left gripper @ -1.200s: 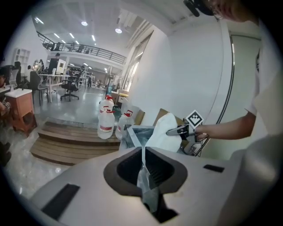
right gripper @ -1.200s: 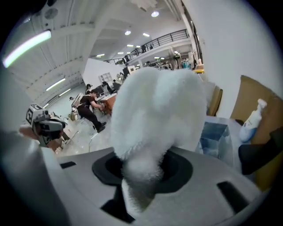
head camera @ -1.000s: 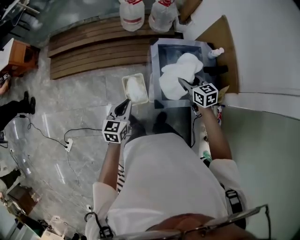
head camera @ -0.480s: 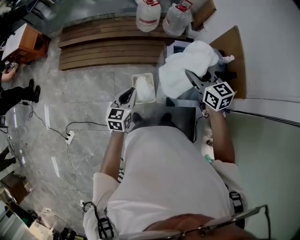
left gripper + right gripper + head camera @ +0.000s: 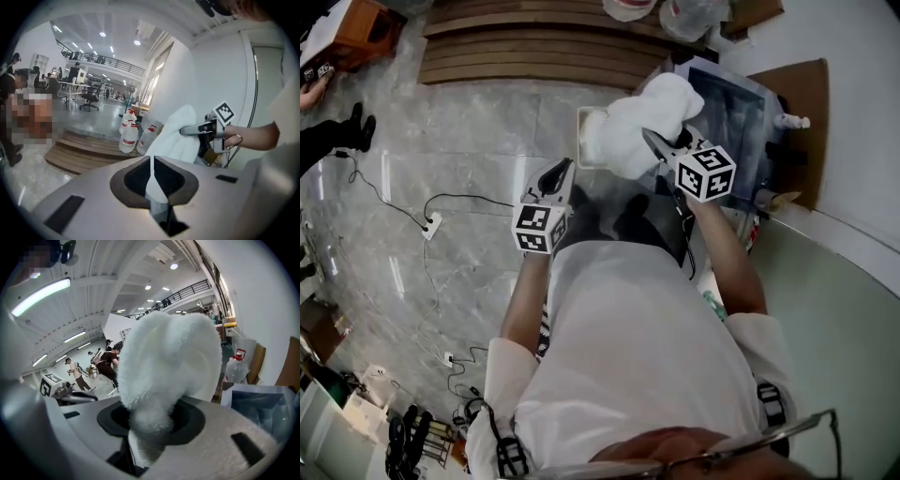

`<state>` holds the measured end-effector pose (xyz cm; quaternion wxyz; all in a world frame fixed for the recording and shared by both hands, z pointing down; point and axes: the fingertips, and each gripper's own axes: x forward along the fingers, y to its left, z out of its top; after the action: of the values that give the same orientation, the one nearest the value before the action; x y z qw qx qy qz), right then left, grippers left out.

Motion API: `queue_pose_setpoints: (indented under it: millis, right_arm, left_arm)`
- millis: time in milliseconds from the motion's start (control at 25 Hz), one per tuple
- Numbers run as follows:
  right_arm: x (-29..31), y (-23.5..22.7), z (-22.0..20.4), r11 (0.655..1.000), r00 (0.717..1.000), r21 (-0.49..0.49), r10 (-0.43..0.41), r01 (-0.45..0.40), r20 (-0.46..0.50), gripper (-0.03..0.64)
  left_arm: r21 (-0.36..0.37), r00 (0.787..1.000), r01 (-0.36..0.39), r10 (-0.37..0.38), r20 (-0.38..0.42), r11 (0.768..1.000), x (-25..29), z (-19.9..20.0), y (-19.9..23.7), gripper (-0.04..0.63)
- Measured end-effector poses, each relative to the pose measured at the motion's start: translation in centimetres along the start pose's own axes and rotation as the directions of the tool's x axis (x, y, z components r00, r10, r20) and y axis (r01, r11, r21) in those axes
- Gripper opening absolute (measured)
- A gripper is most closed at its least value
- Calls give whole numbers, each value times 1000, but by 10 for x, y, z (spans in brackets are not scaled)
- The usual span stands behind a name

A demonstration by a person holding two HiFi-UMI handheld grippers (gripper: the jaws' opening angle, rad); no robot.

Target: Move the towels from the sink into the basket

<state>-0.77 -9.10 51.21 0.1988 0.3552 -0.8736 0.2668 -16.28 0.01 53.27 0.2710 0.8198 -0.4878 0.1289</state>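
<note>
A white fluffy towel (image 5: 628,131) hangs bunched from my right gripper (image 5: 654,148), which is shut on it up in the air. In the head view the towel is over the white basket (image 5: 584,120) on the floor and covers most of it. Just to the right stands the steel sink (image 5: 741,98). In the right gripper view the towel (image 5: 168,362) fills the middle and hides the fingertips. My left gripper (image 5: 561,169) is shut and holds nothing, lower left of the basket. Its own view shows the towel (image 5: 180,138) and the right gripper (image 5: 190,130) ahead.
Wooden steps (image 5: 534,56) and water jugs (image 5: 628,7) lie beyond the basket. A soap bottle (image 5: 792,122) stands on a brown board beside the sink. A cable and power strip (image 5: 431,225) run over the marble floor. A person's legs (image 5: 333,141) show at far left.
The right gripper has lifted the towel out of the sink and carried it left, over the basket. The left gripper has stayed shut near the basket.
</note>
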Motion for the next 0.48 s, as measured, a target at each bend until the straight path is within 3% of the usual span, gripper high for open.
queue_pose_setpoints:
  millis: [240, 480]
  right_arm:
    - [121, -28, -119, 993, 980, 85, -66, 83, -186, 166]
    - [246, -80, -263, 975, 918, 85, -160, 204, -362, 167]
  left_arm:
    - [-32, 997, -19, 17, -69, 999, 23, -53, 39, 25]
    - [-43, 993, -48, 43, -113, 998, 65, -126, 86, 25]
